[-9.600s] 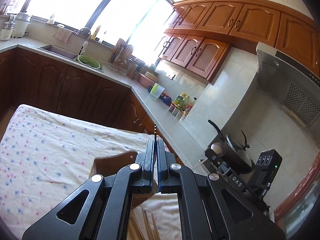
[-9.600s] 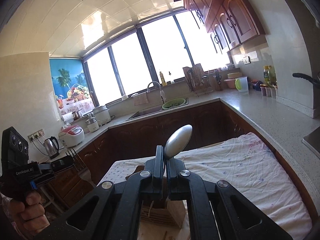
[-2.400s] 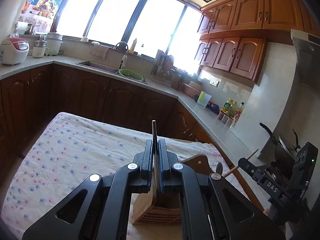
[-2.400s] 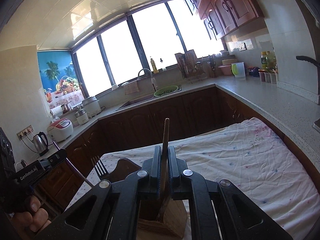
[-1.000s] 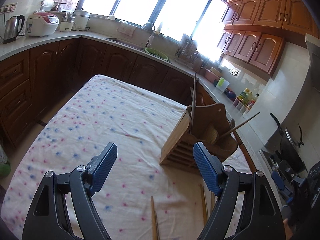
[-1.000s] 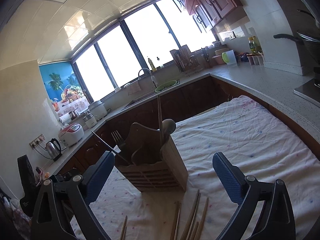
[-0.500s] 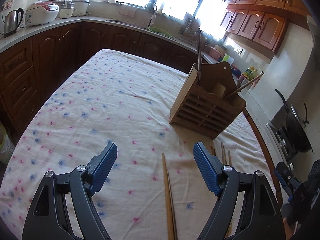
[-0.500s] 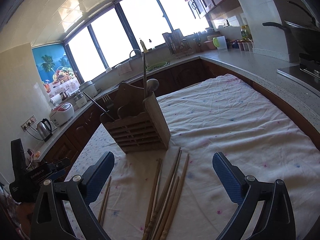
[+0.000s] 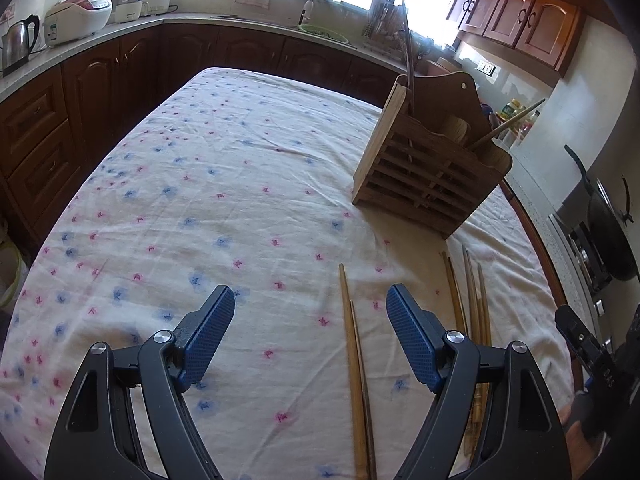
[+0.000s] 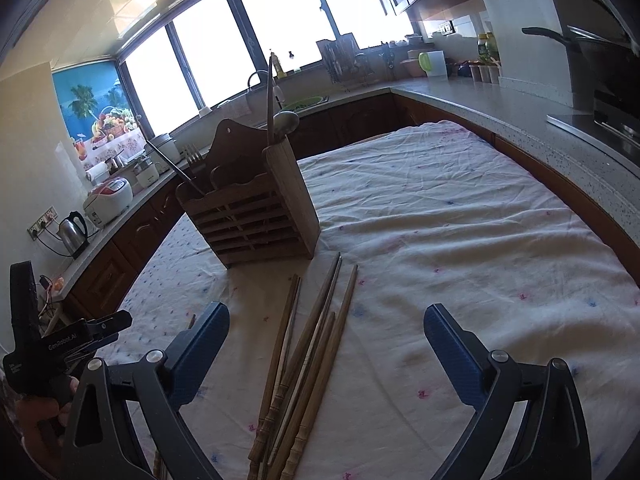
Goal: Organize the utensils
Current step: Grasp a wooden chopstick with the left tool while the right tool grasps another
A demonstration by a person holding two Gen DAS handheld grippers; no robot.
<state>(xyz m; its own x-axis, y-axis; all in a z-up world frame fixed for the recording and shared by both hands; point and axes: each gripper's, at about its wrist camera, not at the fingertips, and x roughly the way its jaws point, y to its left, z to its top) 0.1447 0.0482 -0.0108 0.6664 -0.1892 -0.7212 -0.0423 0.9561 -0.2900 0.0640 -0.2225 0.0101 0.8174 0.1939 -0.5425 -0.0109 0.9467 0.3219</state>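
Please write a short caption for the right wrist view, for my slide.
Open right gripper above loose wooden chopsticks lying before the wooden utensil holder.

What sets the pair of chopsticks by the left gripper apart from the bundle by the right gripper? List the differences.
The pair of chopsticks is two sticks lying close together, side by side; the bundle holds more, fanned out and crossing. The pair lies between the left gripper's open fingers; the bundle lies between the right gripper's. Both are wooden, flat on the tablecloth.
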